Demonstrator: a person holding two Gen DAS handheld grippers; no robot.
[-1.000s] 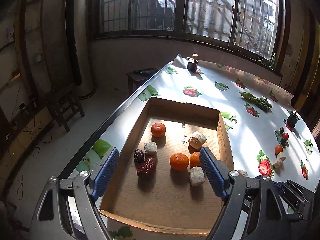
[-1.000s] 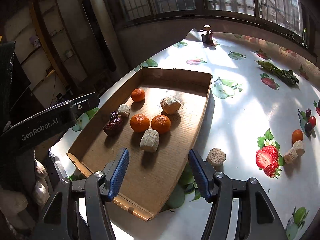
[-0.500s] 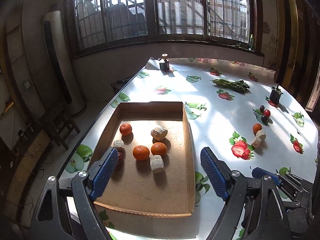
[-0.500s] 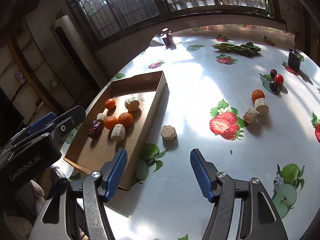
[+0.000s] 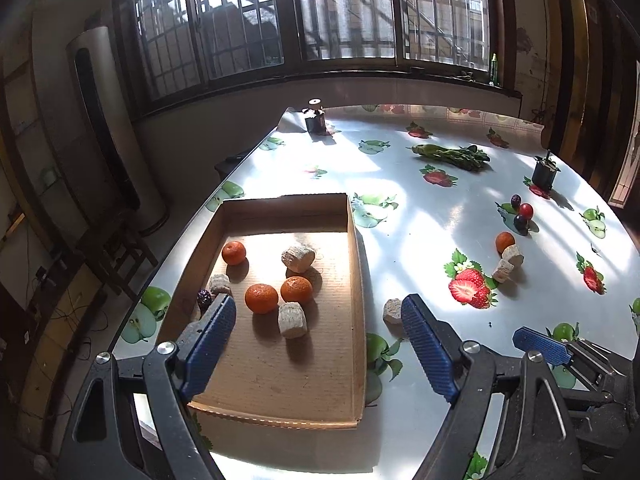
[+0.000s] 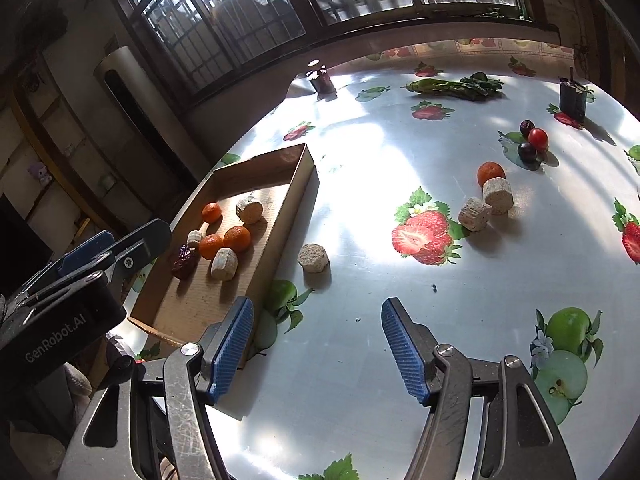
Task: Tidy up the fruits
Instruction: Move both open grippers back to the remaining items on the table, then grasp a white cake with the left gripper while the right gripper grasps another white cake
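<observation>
The left gripper (image 5: 316, 340), its body marked "GenRobot.AI", and the right gripper (image 6: 316, 344) hang with jaws spread wide, holding nothing. Three tangerines (image 5: 261, 298) lie in a cardboard tray (image 5: 358, 320) by the tabletop's (image 6: 360, 400) left edge; a fourth tangerine (image 6: 491, 173) sits toward the right edge.

Brown cardboard tray (image 5: 356, 360), plain, ahead-left of the right gripper (image 6: 316, 344). In it: three orange tangerines (image 5: 261, 298), beige chunks (image 5: 293, 320), a dark red date (image 6: 183, 261). Blue ribbed pads (image 5: 210, 344) on black frames, both grippers. Tablecloth (image 6: 360, 184) glossy white, printed with red strawberries and green apples. Ahead-right of the right gripper: orange tangerine (image 6: 490, 173), red cherry tomato (image 6: 538, 139), dark purple grapes (image 6: 527, 151), green vegetable bundle (image 6: 456, 87).
</observation>
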